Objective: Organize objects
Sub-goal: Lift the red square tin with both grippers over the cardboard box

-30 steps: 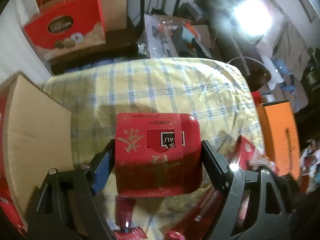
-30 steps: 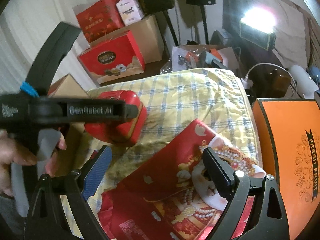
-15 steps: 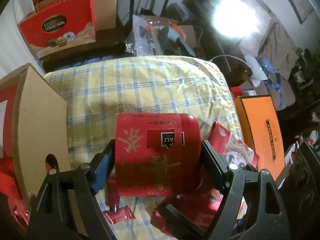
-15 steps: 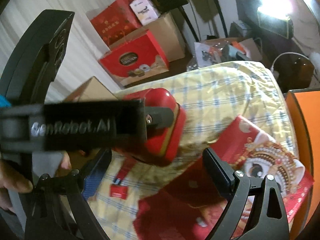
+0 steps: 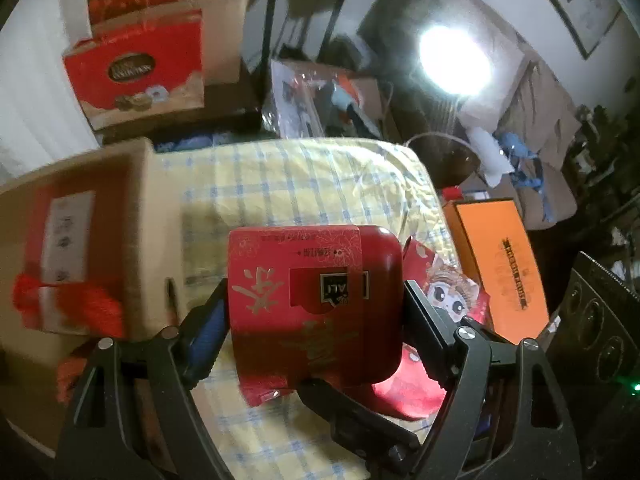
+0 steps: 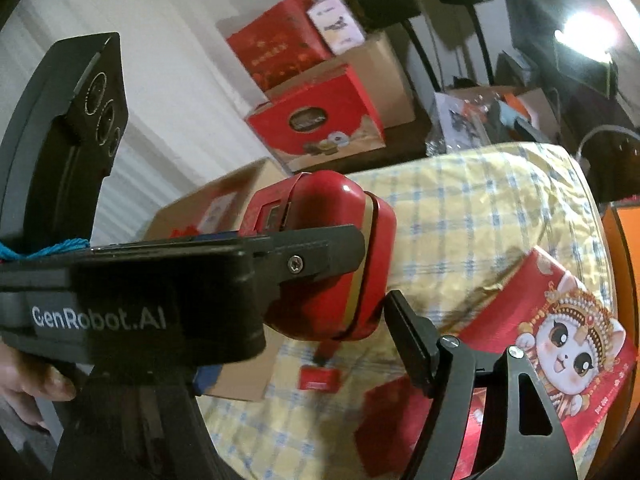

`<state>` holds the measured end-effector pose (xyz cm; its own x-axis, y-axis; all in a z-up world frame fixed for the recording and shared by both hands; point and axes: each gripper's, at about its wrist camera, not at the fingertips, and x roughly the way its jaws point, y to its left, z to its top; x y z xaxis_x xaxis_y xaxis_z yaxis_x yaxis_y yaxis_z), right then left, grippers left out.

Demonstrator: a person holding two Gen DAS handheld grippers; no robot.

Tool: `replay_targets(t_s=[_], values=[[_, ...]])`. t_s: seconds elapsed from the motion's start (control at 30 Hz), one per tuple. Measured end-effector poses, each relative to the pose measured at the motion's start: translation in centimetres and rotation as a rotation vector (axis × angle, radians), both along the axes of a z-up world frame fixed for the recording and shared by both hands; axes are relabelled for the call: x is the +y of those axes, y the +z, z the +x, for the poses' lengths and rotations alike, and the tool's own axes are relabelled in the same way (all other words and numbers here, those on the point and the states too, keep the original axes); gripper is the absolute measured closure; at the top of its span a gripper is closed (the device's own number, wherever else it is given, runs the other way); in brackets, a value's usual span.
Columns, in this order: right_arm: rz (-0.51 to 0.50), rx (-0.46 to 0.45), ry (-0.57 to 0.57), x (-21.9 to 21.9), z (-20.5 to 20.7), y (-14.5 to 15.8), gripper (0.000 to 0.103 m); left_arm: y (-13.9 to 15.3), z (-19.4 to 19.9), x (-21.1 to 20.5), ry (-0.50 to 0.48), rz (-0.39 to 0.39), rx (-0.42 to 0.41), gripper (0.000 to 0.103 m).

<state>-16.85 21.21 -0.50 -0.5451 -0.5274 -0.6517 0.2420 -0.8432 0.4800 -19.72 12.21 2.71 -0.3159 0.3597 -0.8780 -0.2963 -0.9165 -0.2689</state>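
A red tin (image 5: 316, 300) with gold characters hangs above the yellow checked cloth (image 5: 300, 184), and my left gripper (image 5: 314, 312) is shut on its two sides. In the right wrist view the same tin (image 6: 340, 240) is clamped in the left gripper's black body (image 6: 160, 312), held by a hand at the lower left. My right gripper (image 6: 304, 340) sits just below and behind the tin. Its jaws are closing, nothing is pressed between its pads, and its left finger is mostly hidden. A red gift bag with a cartoon cat (image 6: 560, 340) lies flat on the cloth.
An open cardboard box (image 5: 148, 240) with red items inside stands left of the tin. A small red packet (image 6: 318, 378) lies on the cloth. An orange box (image 5: 496, 264) sits off the right edge. Red gift boxes (image 6: 320, 120) and cartons are stacked at the back.
My left gripper has risen with the tin and swung left, so the box's open inside now shows. The right gripper has moved under the tin and its jaws have narrowed.
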Motion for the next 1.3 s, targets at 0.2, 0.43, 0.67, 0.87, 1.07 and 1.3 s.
replay_targets(t_s=[0.2,0.43,0.67,0.87,1.07,1.3], values=[[0.029,0.040,0.054,-3.6,0.8,3.3,0.029,3.7,1.2,-3.7,0.015,0.004,0.058,0.024],[0.037,0.060,0.143,-9.4,1.7,5.2,0.030,5.9,2.3,-9.4,0.058,0.009,0.077,0.024],[0.017,0.041,0.216,-14.5,2.2,4.5,0.030,5.5,3.1,-14.8,0.119,-0.012,0.069,0.024],[0.029,0.019,0.267,-18.1,2.1,3.3,0.030,4.3,3.7,-18.8,0.164,-0.010,0.044,0.024],[0.050,-0.011,0.322,-21.7,1.6,1.8,0.030,2.7,3.9,-22.4,0.212,-0.003,0.013,0.024],[0.089,-0.028,0.360,-24.4,1.1,0.6,0.028,0.3,3.6,-25.6,0.247,0.019,-0.042,0.024]])
